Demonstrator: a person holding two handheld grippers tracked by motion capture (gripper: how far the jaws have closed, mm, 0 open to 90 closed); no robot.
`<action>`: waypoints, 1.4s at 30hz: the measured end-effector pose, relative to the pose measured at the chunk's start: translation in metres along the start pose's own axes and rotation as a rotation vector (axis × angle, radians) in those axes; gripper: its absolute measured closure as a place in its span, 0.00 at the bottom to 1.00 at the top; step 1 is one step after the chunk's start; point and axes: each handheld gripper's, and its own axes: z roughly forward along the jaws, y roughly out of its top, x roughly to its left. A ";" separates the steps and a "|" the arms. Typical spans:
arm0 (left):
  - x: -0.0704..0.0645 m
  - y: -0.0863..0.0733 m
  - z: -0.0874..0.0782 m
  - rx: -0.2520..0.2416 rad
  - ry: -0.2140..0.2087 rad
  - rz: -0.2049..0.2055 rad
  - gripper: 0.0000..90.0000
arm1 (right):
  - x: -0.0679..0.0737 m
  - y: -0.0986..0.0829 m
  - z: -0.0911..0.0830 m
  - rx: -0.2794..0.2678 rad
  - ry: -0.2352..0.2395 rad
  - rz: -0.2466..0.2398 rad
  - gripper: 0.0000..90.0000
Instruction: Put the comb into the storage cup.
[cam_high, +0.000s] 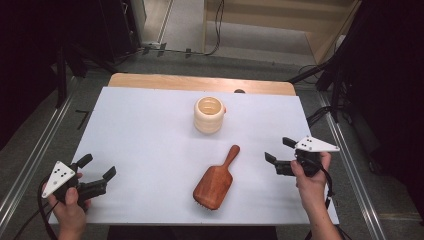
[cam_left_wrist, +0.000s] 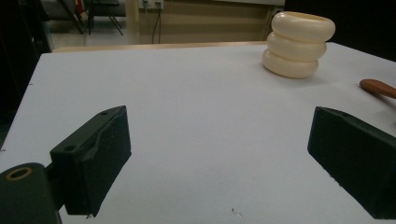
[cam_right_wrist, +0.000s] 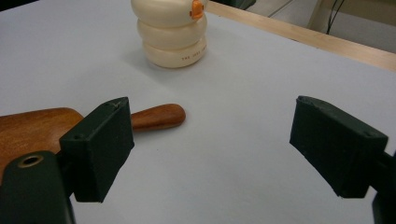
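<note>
A wooden hairbrush (cam_high: 216, 183) is lying bristles-down near the front middle of the white table (cam_high: 145, 145), its handle pointing toward a cream ribbed cup (cam_high: 209, 114) standing upright farther back. The left gripper (cam_high: 98, 166) is hovering at the front left corner, jaws spread wide and empty. The right gripper (cam_high: 279, 149) is hanging just right of the brush, jaws likewise wide and holding nothing.

We see a white surface (cam_high: 150, 130) with a wooden edge (cam_high: 200, 82) at its far side, grey floor (cam_high: 35, 130) around it, black cables (cam_high: 218, 25) (trailing beyond), and dark equipment either side.
</note>
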 end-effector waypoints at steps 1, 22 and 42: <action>0.000 0.000 0.000 -0.001 0.003 -0.001 0.07 | 0.000 0.004 0.003 0.007 0.003 0.001 0.13; 0.001 0.000 -0.002 -0.012 0.020 -0.009 0.07 | 0.012 0.037 0.038 0.095 0.068 -0.019 0.18; 0.001 0.000 -0.001 -0.012 0.011 -0.012 0.07 | 0.033 0.064 0.082 0.257 0.137 -0.129 0.76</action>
